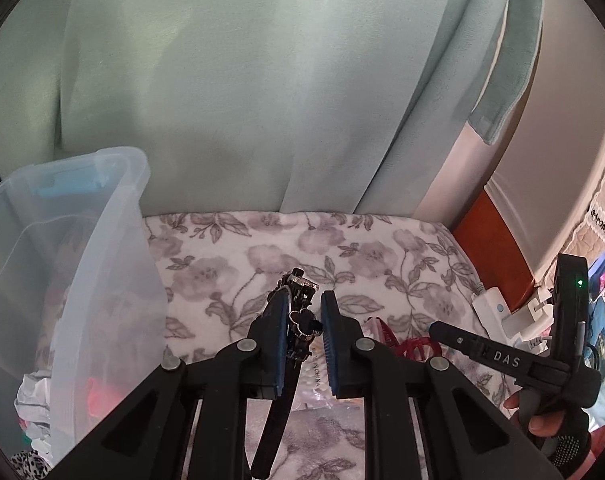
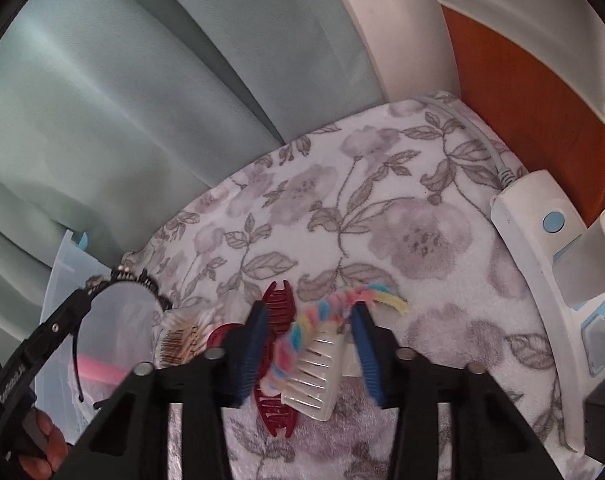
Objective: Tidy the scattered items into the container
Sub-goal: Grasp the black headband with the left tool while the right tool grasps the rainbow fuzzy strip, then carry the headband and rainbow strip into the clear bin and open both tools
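My left gripper (image 1: 304, 296) is shut on a black headband (image 1: 300, 280) with sparkly trim and a clover charm, held above the floral bedspread (image 1: 342, 248). Just to its left stands the translucent plastic bin (image 1: 102, 208). The right wrist view shows the same headband (image 2: 142, 280) hanging at the bin's rim (image 2: 62, 264). My right gripper (image 2: 308, 308) points down at the bed, its blue pads against a clear claw clip (image 2: 314, 372) with a pastel braided tie (image 2: 342, 300) across it. A dark red claw clip (image 2: 276, 300) lies partly under the left pad.
The bin holds a pink item (image 2: 98, 372) and crumpled things. A pale bristled item (image 2: 182, 340) lies beside the bin. A white power strip (image 2: 542, 240) with its cable runs along the bed's right edge by a wooden board (image 2: 522, 80). Pale green curtains (image 1: 262, 80) hang behind.
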A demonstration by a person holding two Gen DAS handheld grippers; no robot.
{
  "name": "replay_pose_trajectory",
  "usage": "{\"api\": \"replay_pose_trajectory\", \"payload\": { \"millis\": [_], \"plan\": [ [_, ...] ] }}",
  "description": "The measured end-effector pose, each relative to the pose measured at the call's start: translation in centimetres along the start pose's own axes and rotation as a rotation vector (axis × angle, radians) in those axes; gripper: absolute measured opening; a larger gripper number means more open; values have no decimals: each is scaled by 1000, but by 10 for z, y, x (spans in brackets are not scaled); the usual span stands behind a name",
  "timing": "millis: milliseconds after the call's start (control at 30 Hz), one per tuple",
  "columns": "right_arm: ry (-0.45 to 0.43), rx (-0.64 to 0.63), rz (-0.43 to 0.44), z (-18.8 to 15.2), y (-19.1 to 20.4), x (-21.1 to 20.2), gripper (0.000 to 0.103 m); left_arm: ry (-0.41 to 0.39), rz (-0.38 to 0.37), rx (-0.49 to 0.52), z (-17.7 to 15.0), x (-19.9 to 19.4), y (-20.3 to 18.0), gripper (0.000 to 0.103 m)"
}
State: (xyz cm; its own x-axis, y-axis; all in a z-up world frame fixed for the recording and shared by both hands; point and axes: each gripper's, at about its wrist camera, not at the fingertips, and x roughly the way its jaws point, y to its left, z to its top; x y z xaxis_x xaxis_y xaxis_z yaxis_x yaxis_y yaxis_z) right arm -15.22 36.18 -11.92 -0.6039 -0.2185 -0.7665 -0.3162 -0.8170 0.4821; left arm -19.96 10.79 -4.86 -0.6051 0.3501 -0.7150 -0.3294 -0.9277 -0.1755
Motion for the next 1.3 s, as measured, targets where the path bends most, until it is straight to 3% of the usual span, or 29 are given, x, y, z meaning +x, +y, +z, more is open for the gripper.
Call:
{"api": "replay_pose_trajectory", "payload": {
  "millis": [67, 167, 200, 233, 700, 1300],
  "plan": [
    [-4, 19, 6, 0, -3, 0, 32, 1, 0, -12, -2, -2, 5, 17],
    [-11, 8, 16, 1, -2, -2, 33, 2, 3, -23, -5, -5, 9, 17],
    [-15, 2, 21, 1, -1, -4, 27, 1, 2, -26, -5, -7, 10, 16],
    [-16, -1, 27, 2, 0, -6, 12, 0, 1, -30, -6, -8, 11, 17],
    [-79, -53, 71, -10, 26, -65, 9, -34, -11, -65, -10, -57, 9, 16],
    [-242, -166, 172, -42, 106, -183, 9, -226, -52, -107, -17, -183, 11, 17]
  ]
}}
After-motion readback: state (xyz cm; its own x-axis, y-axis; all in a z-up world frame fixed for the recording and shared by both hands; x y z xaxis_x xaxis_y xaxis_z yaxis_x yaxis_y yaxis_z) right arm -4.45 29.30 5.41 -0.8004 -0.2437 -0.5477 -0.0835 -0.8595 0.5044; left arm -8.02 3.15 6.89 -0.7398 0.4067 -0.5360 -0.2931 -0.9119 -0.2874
